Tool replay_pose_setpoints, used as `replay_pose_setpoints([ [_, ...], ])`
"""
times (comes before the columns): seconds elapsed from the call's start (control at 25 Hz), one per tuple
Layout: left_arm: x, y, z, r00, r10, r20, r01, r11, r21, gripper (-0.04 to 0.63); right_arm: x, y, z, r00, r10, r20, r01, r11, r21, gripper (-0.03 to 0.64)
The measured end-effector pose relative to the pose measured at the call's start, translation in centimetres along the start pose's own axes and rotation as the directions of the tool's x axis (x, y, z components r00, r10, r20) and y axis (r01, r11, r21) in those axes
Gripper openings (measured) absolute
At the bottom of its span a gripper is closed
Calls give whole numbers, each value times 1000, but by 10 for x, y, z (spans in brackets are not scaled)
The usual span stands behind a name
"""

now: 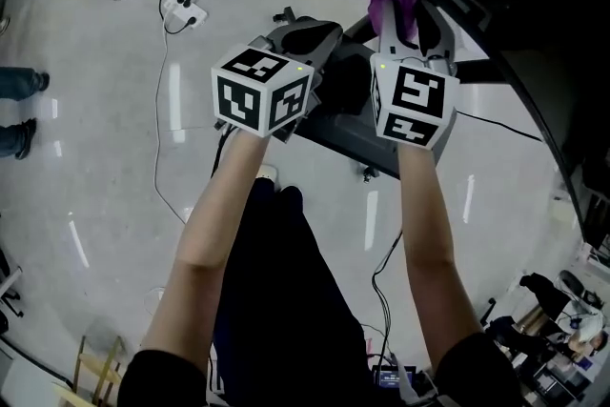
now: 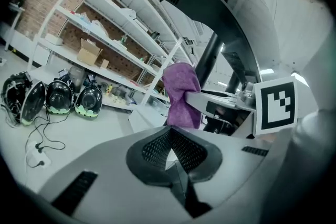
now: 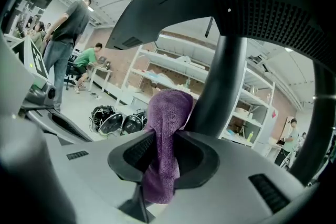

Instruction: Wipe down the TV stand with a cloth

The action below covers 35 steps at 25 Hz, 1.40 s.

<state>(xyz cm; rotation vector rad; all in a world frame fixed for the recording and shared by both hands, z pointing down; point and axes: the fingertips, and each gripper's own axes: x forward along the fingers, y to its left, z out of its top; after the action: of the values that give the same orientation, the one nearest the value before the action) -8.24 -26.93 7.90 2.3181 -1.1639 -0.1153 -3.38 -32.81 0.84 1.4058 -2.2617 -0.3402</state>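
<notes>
In the right tongs (image 3: 163, 160), a fuzzy purple cloth (image 3: 169, 110) hangs bunched

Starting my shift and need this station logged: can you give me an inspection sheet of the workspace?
Surface: dark TV stand standing on the glossy floor; its cleanliness cannot be judged.
Job's things: purple cloth, hanging bunched from the right gripper.
Clutter: helmets on the floor by the shelving.
Grippers: left gripper shut, empty; right gripper shut on the purple cloth.
Cables: power strip with leads plugged in; white cable trailing over the floor; black cable below the stand.
Surroundings: people in the background.
</notes>
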Motion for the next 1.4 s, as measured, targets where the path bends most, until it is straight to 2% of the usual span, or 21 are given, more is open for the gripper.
replay_pose_setpoints([
  [0.24, -3, 15, -21, 1000, 19, -18, -19, 1000, -14, 8, 14, 19, -30, 995, 55, -83, -58, 998, -35, 110],
  [0.4, -5, 24, -33, 999, 33, -27, -34, 999, -40, 8, 23, 33, -54, 980, 112, -164, -125, 989, -73, 110],
  [0.52, -4, 32, -41, 999, 38, -38, -40, 998, -49, 6, 32, 45, -70, 960, 162, -229, -186, 979, -87, 110],
  [0.64, -2, 37, -49, 998, 43, -50, -45, 997, -59, 7, 37, 57, -89, 928, 217, -304, -250, 965, -74, 110],
  [0.8, -1, 41, -57, 997, 50, -66, -54, 996, -65, 8, 39, 66, -103, 902, 250, -351, -284, 958, -47, 110],
  [0.96, 0, 42, -60, 996, 53, -71, -58, 996, -67, 8, 33, 70, -102, 911, 252, -328, -279, 959, -39, 110],
  [1.12, -1, 35, -60, 996, 51, -70, -56, 996, -67, 6, 15, 67, -89, 934, 239, -264, -249, 969, -5, 110],
  [1.4, 1, -10, -36, 999, -16, -52, 16, 1000, -5, 8, -38, 18, -43, 990, 106, -89, -99, 992, 78, 110],
])
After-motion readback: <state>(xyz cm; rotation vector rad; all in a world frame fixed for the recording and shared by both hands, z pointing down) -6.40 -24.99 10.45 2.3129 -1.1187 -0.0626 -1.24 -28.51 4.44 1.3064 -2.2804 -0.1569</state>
